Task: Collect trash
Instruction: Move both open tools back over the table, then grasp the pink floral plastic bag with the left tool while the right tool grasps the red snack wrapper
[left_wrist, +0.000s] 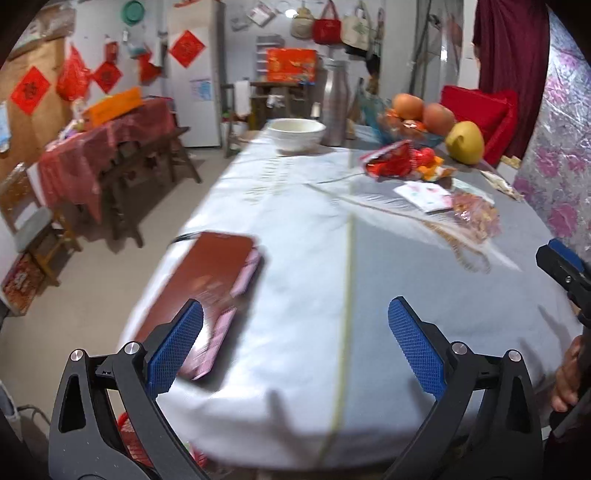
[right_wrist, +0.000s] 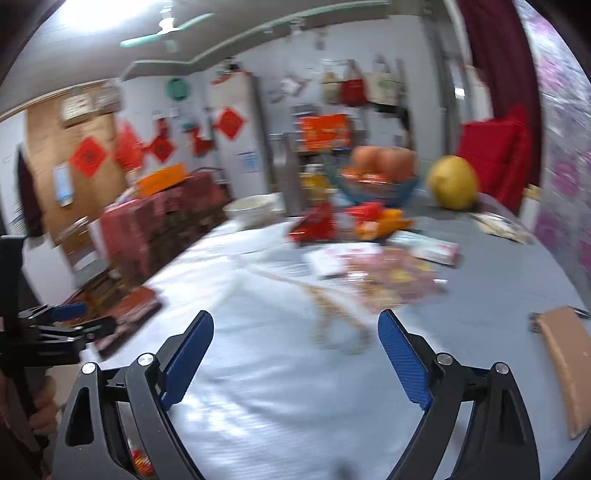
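Note:
Wrappers lie across the far right of the grey table (left_wrist: 295, 258): a red foil bag (left_wrist: 391, 160), orange pieces (left_wrist: 432, 168), a white printed packet (left_wrist: 424, 195) and a clear snack bag (left_wrist: 476, 214). My left gripper (left_wrist: 295, 314) hangs open over the near table, nothing between its blue pads (left_wrist: 177, 347). The right wrist view is blurred; my right gripper (right_wrist: 295, 325) stands open and empty above the cloth, with the red bag (right_wrist: 317, 223), the white packet (right_wrist: 332, 258) and the clear bag (right_wrist: 391, 280) ahead of it. The right gripper's tip (left_wrist: 561, 266) shows at the left view's right edge.
A dark red flat box (left_wrist: 214, 288) lies at the table's near left edge. A white bowl (left_wrist: 295, 133), a steel flask (left_wrist: 336, 103), a fruit bowl (left_wrist: 413, 125) and a yellow pomelo (left_wrist: 465, 142) stand at the far end. A brown flat piece (right_wrist: 569, 365) lies right.

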